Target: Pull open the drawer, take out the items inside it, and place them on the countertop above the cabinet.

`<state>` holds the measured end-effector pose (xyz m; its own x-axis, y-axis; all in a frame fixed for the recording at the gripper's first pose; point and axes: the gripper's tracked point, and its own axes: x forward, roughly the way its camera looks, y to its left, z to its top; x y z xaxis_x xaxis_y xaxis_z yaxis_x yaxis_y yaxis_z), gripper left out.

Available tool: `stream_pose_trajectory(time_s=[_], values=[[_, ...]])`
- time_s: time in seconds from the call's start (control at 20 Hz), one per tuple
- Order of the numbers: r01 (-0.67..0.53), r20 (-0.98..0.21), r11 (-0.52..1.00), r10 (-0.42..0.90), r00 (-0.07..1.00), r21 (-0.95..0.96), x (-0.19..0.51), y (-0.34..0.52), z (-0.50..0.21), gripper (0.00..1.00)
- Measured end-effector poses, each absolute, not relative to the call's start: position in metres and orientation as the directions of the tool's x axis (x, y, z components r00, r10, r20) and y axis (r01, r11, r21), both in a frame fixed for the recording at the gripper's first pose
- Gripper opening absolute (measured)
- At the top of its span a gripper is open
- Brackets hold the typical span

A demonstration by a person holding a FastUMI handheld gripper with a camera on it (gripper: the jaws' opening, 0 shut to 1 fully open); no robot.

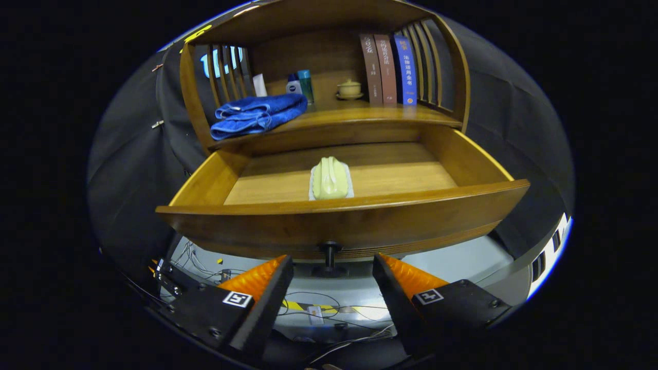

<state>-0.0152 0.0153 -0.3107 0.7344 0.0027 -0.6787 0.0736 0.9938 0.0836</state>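
Pouch (pixel 330 178) beyond open gripper (pixel 333 264)

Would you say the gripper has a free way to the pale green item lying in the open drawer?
Probably yes: the gripper is open just below the drawer knob, and nothing covers the pale green item; it only needs lifting over the front panel.

Well beyond the gripper and up to the left, a folded blue towel (pixel 257 115) lies on the wooden surface, its edge hanging slightly over the front. Just behind it stand a white tube (pixel 260 85), a small white-capped blue bottle (pixel 293 85) and a taller teal bottle (pixel 306 84), close together. Further right sits a small lidded cream cup on a saucer (pixel 349 89). Right of that, three books (pixel 388 69) stand upright, two brown and one blue, beside wooden slats (pixel 429 64). Below the gripper, loose cables (pixel 318 308) lie on the floor.
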Motion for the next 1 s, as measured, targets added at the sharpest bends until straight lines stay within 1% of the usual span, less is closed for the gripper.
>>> stream_pose_trajectory(time_s=[0.2,0.3,0.4,0.5,0.65,0.9,0.95,1.0], values=[[0.055,-0.609,0.996,0.001,0.793,0.073,0.014,0.017,-0.246,0.99],[0.034,-0.605,0.997,0.018,0.796,0.074,0.043,0.023,-0.228,0.99],[0.027,-0.632,0.996,0.031,0.774,0.082,0.075,0.025,-0.222,0.99],[0.033,-0.684,0.995,0.041,0.728,0.095,0.109,0.027,-0.229,0.99],[0.052,-0.770,0.996,0.025,0.638,0.076,0.140,0.026,-0.256,0.99],[0.064,-0.880,0.996,0.023,0.474,0.060,0.164,0.026,-0.316,0.98],[0.061,-0.895,0.997,0.019,0.445,0.051,0.165,0.025,-0.326,0.93],[0.056,-0.909,0.998,0.011,0.417,0.038,0.166,0.023,-0.334,0.91]])
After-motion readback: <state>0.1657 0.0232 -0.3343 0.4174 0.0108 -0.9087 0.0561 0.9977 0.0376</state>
